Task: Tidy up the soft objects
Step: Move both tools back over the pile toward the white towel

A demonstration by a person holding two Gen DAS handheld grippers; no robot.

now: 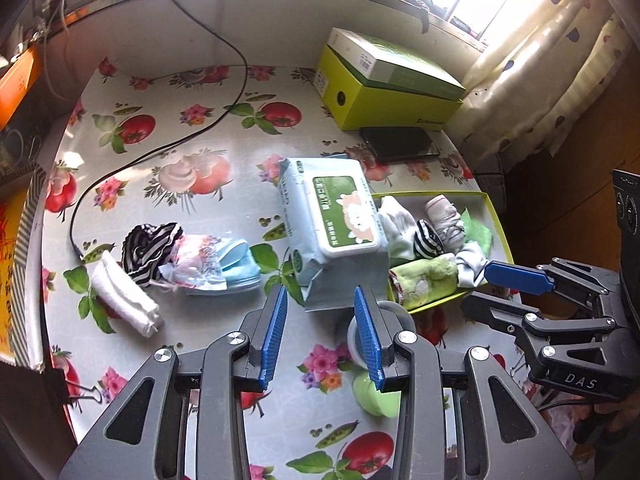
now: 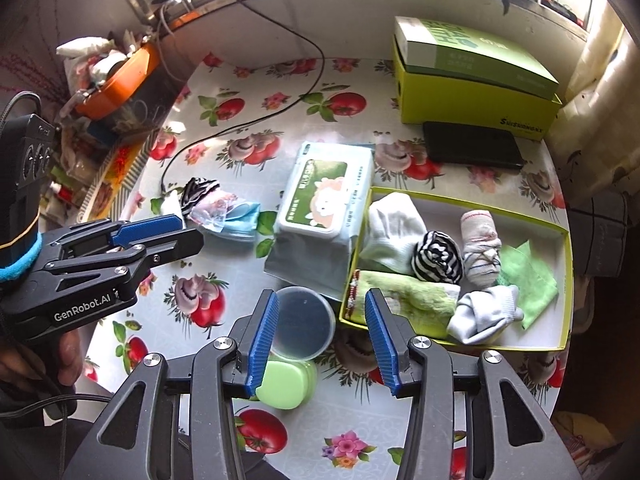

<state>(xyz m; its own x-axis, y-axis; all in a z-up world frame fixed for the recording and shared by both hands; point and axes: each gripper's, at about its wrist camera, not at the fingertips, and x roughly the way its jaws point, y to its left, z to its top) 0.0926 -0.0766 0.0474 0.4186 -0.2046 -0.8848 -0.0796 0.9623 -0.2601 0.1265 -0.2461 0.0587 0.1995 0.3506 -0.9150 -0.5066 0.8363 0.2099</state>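
1. Soft objects are gathered in a shallow yellow-green cardboard tray (image 2: 562, 280) on the floral oilcloth table (image 2: 304, 440): a white sock (image 2: 394, 232), a striped rolled sock (image 2: 438, 256), a pale bundle (image 2: 480, 252), a green plush towel (image 2: 420, 296), a grey-white sock (image 2: 486, 314) and a flat green cloth (image 2: 528, 276).
2. A wet-wipes pack (image 2: 324, 208) with a hard lid is seen touching the tray's left wall.
3. A loose pile lies further left: a blue face mask (image 1: 236, 270), a striped garment (image 1: 150, 248) and a ribbed white roll (image 1: 124, 300).
4. A clear round lid (image 2: 306, 322) leans on a green case (image 2: 286, 384).
5. The left gripper (image 1: 320, 336) and right gripper (image 2: 322, 340) are held spread apart, nothing between them.
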